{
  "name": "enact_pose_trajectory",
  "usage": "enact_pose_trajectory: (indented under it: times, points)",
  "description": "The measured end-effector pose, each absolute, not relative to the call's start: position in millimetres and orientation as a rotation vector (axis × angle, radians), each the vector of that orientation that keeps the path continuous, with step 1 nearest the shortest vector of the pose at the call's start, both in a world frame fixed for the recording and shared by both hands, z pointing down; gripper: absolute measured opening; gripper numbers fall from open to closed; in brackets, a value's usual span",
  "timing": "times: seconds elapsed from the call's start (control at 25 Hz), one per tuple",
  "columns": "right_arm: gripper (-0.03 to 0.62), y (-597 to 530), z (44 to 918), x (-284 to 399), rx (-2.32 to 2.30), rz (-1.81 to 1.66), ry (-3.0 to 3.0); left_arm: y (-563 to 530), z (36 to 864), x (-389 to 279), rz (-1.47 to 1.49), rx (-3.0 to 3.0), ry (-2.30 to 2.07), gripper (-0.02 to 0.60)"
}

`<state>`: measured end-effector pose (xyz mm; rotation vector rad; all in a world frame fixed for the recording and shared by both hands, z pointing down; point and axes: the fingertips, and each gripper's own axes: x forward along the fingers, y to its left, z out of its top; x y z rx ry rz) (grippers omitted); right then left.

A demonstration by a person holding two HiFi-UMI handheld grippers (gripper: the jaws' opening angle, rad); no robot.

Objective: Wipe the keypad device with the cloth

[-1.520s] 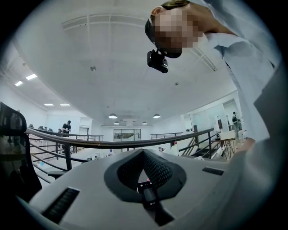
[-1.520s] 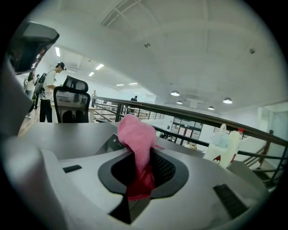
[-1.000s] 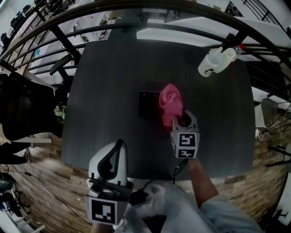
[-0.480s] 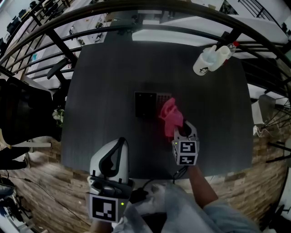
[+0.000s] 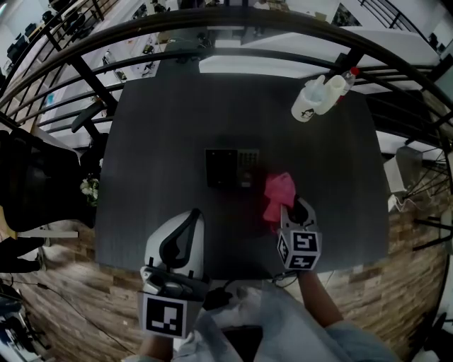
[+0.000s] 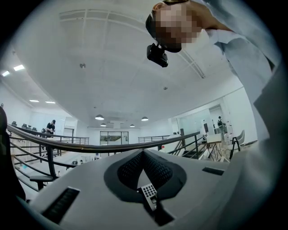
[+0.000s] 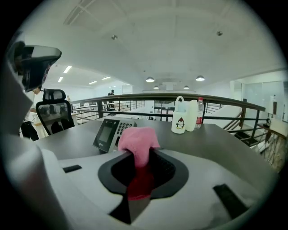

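The black keypad device (image 5: 231, 167) lies flat at the middle of the dark table (image 5: 163, 134), its screen on the left and its keys on the right. The pink cloth (image 5: 278, 196) hangs bunched just right of it and a little nearer to me. My right gripper (image 5: 291, 209) is shut on the cloth. In the right gripper view the cloth (image 7: 137, 140) bulges up between the jaws, with the keypad device (image 7: 112, 133) beyond it to the left. My left gripper (image 5: 191, 214) is shut and holds nothing, over the table's front edge. The keypad device (image 6: 149, 192) shows small past its jaws.
A white jug with a penguin mark (image 5: 310, 102) and a clear bottle (image 5: 340, 83) stand at the back right corner. A black railing (image 5: 212, 18) curves round the table. A dark office chair (image 5: 32, 173) stands at the left, and the floor below is wood.
My right gripper has pulled the pink cloth back toward me and to the right, off the keypad device, whose keys now show. The left gripper has stayed put.
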<state>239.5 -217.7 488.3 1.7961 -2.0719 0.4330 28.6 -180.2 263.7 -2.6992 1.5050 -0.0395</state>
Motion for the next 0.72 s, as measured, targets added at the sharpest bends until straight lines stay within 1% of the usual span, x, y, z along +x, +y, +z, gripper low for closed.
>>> enact_pose_trajectory:
  times: [0.32,0.72]
  points:
    - [0.071,-215.7,423.1,235.3,1.889,0.357,-2.178,-184.0,258.3,32.5,-0.016,-2.703,1.462,0.005]
    - [0.071,-214.4,343.4,201.9,1.855,0.177,-2.351,-187.6,249.6,27.4,0.016,-2.678,1.455,0.005]
